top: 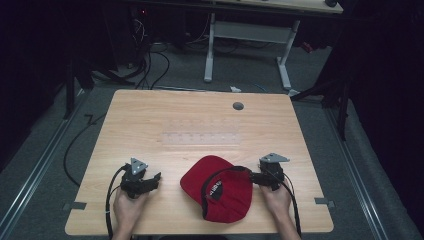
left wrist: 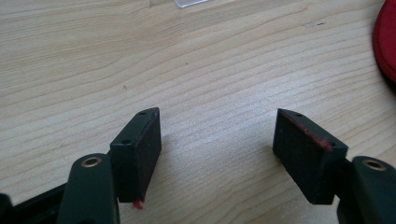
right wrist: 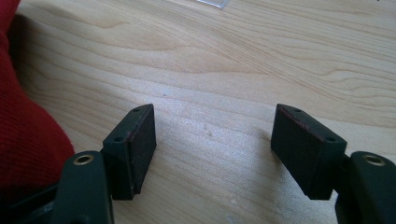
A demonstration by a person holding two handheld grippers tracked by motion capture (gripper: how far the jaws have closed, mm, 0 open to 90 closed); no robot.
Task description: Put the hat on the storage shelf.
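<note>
Fingers of both grippers, left gripper [top: 150, 179] and right gripper [top: 256, 177], gape wide, empty, flanking red fabric cap [top: 217, 187] on pale wooden tabletop [top: 200, 120]; probably grip its opposite edges evenly.

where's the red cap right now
In the high view the red cap lies on the table near its front edge, between the two grippers and closer to the right gripper.

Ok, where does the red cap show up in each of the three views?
High view: red cap lies bottom centre, between the two grippers.
Left gripper view: its edge at the upper right.
Right gripper view: red fabric along the left side.
Shared landmark: the wooden table.
</note>
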